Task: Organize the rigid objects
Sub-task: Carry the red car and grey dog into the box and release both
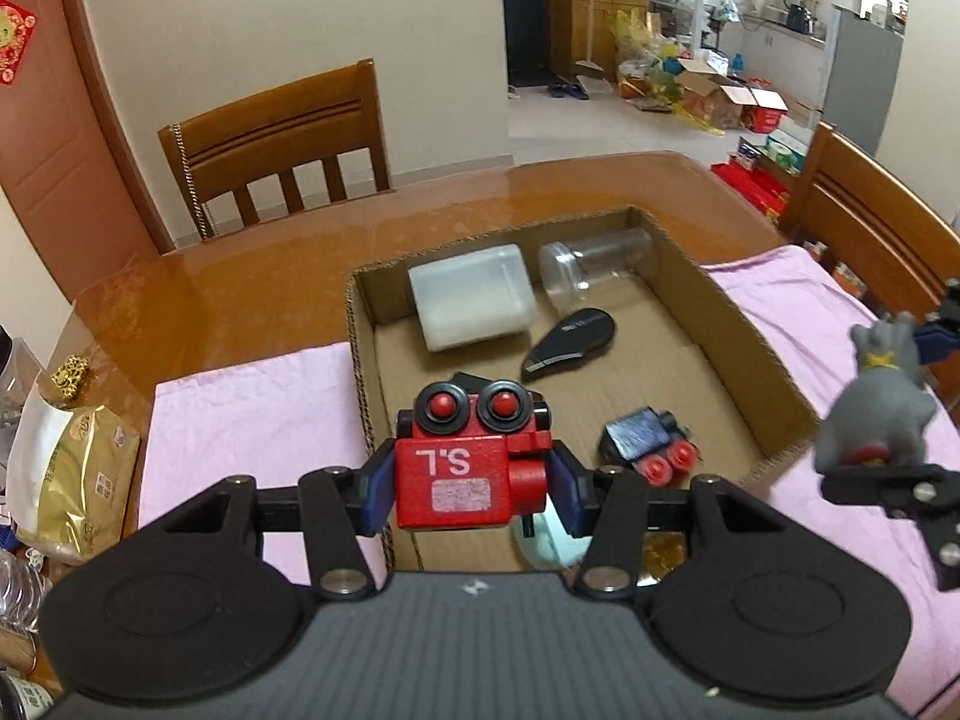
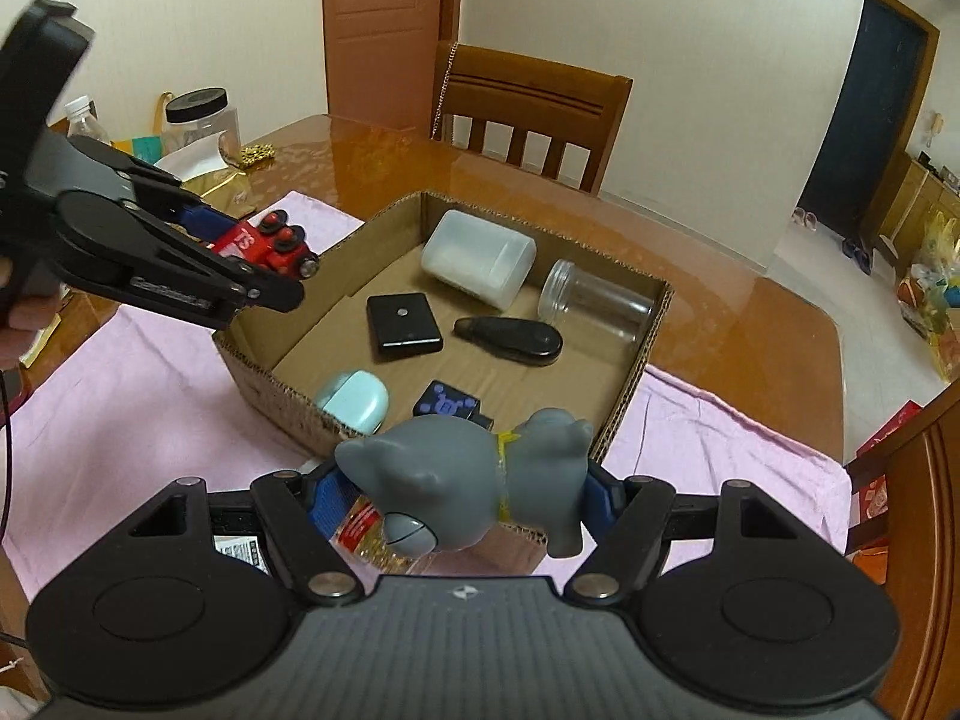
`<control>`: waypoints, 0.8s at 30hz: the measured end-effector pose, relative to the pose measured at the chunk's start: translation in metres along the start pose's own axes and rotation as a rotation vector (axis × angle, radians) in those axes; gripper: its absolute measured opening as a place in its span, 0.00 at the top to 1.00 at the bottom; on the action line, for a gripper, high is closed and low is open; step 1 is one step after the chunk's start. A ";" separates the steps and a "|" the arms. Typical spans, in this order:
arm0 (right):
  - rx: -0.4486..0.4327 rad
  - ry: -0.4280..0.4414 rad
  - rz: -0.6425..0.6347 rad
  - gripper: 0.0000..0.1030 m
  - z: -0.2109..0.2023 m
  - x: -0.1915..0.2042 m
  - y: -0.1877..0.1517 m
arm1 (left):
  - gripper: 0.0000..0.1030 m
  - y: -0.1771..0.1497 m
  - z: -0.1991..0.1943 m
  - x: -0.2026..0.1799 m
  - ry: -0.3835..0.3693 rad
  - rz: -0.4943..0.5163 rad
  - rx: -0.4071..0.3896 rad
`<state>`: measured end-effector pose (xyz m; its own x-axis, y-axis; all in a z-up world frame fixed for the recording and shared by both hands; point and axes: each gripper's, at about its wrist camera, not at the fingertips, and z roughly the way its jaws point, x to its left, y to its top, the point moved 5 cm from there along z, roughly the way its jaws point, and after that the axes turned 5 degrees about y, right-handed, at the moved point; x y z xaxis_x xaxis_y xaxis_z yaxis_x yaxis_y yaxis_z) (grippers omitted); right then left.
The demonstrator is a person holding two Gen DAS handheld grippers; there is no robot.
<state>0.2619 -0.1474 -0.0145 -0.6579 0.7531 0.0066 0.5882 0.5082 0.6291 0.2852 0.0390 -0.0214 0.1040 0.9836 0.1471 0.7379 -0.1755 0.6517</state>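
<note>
Left gripper [image 1: 471,474] is pinching the red toy train [image 1: 465,462], right gripper [image 2: 462,495] clamps the grey cat figure [image 2: 468,480], both above the cardboard box [image 2: 630,396].

Premises are a lived-in home, dining area. A glossy wooden table [image 1: 252,276] carries a pink cloth [image 1: 240,408] and is flanked by matching wooden chairs [image 1: 276,144]; cream walls and a brown panelled door [image 2: 384,18] lie beyond, with a red paper ornament [image 1: 15,48] fixed to a door at far left. Through a far opening are a tiled floor, open cartons [image 1: 726,96], bagged goods, slippers [image 1: 567,89] by a dark doorway and a kitchen counter with a kettle [image 1: 798,15].
</note>
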 end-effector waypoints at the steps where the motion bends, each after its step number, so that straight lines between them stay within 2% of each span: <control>1: 0.001 -0.003 -0.002 0.25 0.001 0.000 0.002 | 0.47 0.000 0.003 0.002 0.011 -0.005 -0.008; 2: 0.002 -0.006 -0.004 0.25 0.003 -0.001 0.003 | 0.29 0.000 0.005 0.003 0.020 -0.014 -0.008; 3: 0.001 -0.007 -0.005 0.25 0.004 -0.001 0.004 | 0.04 -0.001 0.007 0.005 0.029 -0.029 -0.001; 4: 0.001 -0.008 -0.005 0.25 0.005 -0.002 0.006 | 0.01 -0.002 0.005 0.007 0.035 -0.042 -0.005; 6: 0.001 -0.009 -0.001 0.25 0.008 -0.003 0.010 | 0.01 -0.004 0.000 0.011 0.035 -0.059 -0.035; 8: 0.002 -0.006 0.001 0.25 0.011 -0.004 0.013 | 0.01 -0.006 -0.002 0.014 0.042 -0.075 -0.033; 14: 0.010 -0.014 0.007 0.25 0.022 -0.012 0.025 | 0.01 -0.018 -0.026 0.030 0.030 -0.185 -0.067; 17: 0.015 -0.020 0.011 0.25 0.032 -0.018 0.035 | 0.01 -0.025 -0.041 0.036 0.057 -0.216 -0.098; 24: 0.035 -0.040 0.037 0.25 0.063 -0.034 0.062 | 0.01 -0.041 -0.064 0.043 0.116 -0.216 -0.128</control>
<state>0.3501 -0.1153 -0.0243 -0.6163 0.7875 -0.0025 0.6281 0.4934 0.6018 0.2161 0.0858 0.0059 -0.1291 0.9889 0.0737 0.6433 0.0269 0.7651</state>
